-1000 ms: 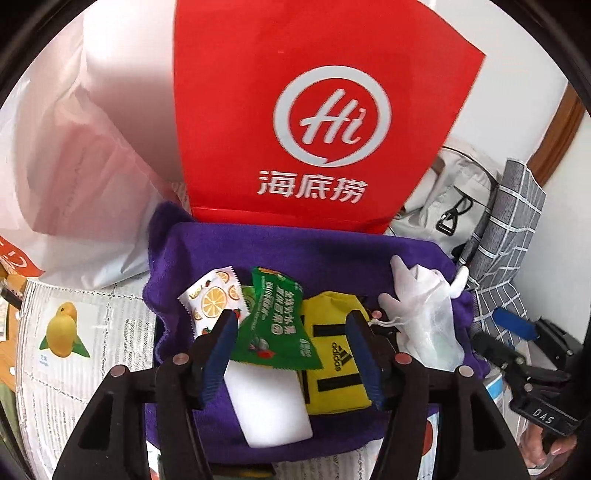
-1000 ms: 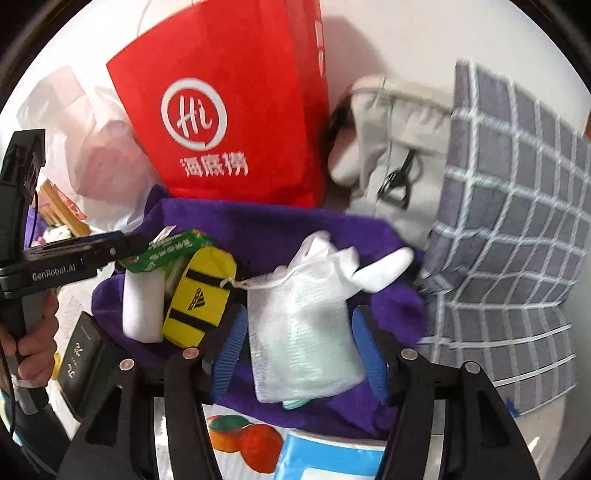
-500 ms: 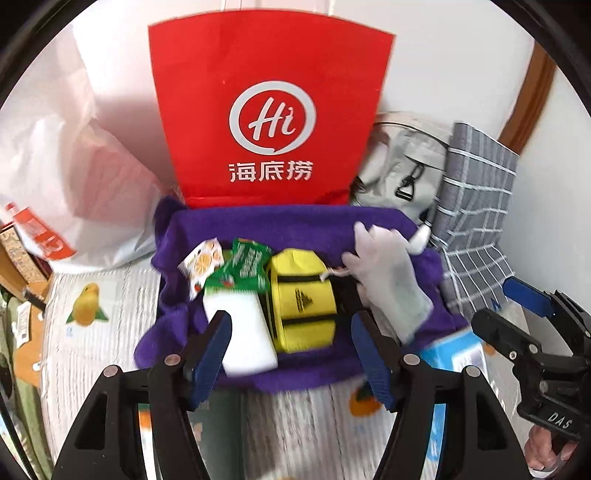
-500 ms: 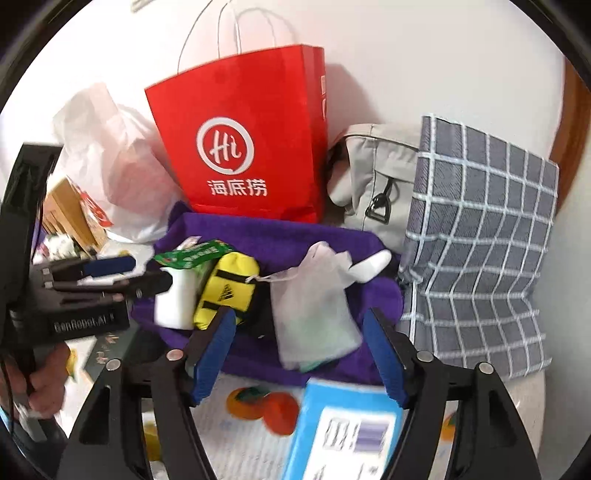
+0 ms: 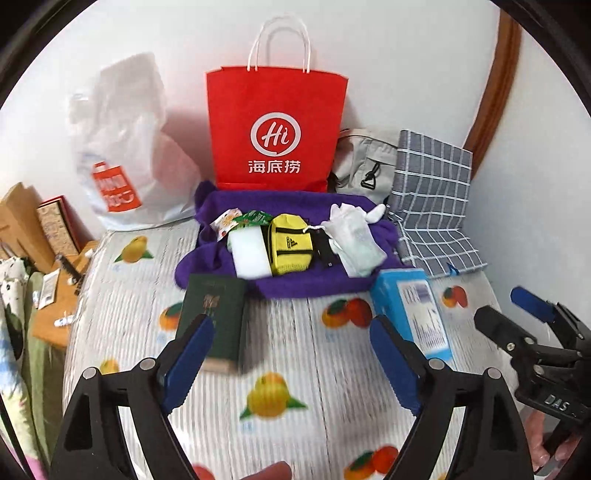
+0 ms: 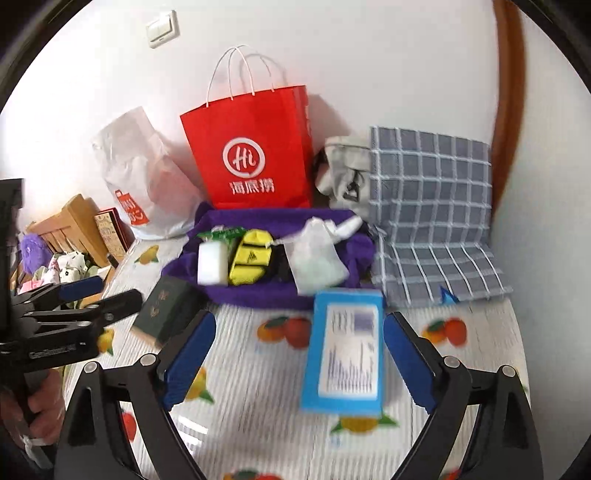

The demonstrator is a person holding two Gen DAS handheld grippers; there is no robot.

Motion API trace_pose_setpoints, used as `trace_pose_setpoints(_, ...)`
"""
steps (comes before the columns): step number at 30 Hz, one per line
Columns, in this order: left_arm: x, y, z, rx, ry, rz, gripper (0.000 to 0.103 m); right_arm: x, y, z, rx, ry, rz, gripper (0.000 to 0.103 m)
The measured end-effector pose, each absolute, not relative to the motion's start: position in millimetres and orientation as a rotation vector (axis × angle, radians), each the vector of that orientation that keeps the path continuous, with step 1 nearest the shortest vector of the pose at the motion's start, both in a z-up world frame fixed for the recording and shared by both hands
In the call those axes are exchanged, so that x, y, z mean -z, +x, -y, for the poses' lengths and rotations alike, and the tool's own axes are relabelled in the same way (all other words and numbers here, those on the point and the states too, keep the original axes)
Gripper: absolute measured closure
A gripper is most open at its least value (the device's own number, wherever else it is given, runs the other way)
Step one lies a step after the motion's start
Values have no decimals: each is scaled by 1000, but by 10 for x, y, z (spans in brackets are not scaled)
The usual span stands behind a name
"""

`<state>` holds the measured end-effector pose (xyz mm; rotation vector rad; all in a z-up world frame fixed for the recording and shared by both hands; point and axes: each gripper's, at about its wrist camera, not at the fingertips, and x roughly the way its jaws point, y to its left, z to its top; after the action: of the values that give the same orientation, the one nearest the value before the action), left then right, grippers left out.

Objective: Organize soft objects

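the purple towel [image 5: 295,284] looks like fuzzy matt cloth. the white sponge [image 5: 249,254] is smooth foam, the mesh pouch [image 5: 354,240] sheer netting. the red bag [image 5: 275,129] is matt paper, the white sack [image 5: 125,147] thin crinkled plastic. the left hand-held gripper [image 5: 291,365] has black plastic arms with blue ribbed pads.

A lived-in room of a home is shown. A table [image 5: 295,354] is covered with a fruit-print cloth and pushed against a white wall. A red shopping bag [image 5: 275,125], a plastic bag [image 5: 125,147], a backpack [image 5: 360,162] and a light switch [image 6: 162,28] are seen.
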<state>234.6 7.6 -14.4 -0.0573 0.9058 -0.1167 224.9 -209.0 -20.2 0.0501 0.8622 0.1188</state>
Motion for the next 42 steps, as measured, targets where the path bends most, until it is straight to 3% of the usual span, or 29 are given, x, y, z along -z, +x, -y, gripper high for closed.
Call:
trace_pose_setpoints(5, 35, 1773, -97, 72, -32, -852, 12, 115, 1665, 2102, -110, 47, -848, 11)
trace_pose_setpoints(9, -11, 1383, -114, 63, -53, -825, 11, 43, 1314, 2105, -91, 46, -822, 0)
trace_pose_setpoints(19, -51, 638, -137, 39, -105, -775, 11, -43, 583, 2130, -97, 44, -774, 0)
trace_pose_setpoints(42, -148, 349, -52, 6, -31, -737, 11, -109, 277, 2145, -97, 26, -737, 0)
